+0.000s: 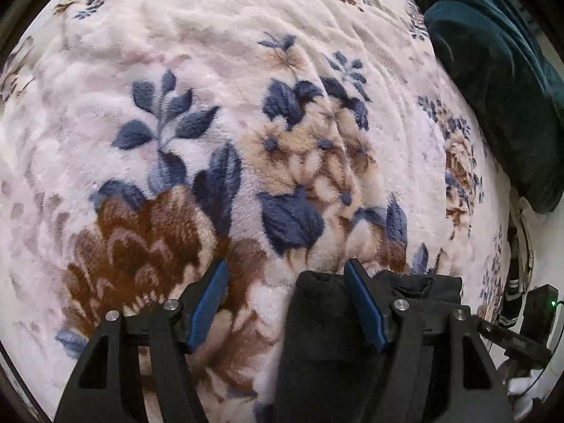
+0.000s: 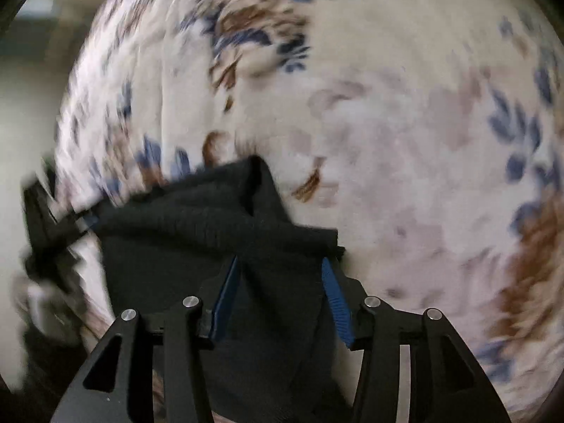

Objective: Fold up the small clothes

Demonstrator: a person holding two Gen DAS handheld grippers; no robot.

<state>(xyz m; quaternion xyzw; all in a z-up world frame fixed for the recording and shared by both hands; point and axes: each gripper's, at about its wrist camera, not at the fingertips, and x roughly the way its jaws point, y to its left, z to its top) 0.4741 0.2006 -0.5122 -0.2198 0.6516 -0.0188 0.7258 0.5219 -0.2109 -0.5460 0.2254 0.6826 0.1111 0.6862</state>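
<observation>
A small black garment lies on a floral fleece blanket. My left gripper points down over its edge and is open. Its right finger rests on the black cloth, while its left finger is over bare blanket. In the blurred right wrist view the black garment is bunched into a raised fold. My right gripper is shut on that fold, with cloth filling the gap between its blue pads.
A dark green velvet cloth lies along the blanket's far right edge. A black device with a green light sits at the right rim. The blanket spreads wide beyond the garment, and its edge drops off at the left of the right wrist view.
</observation>
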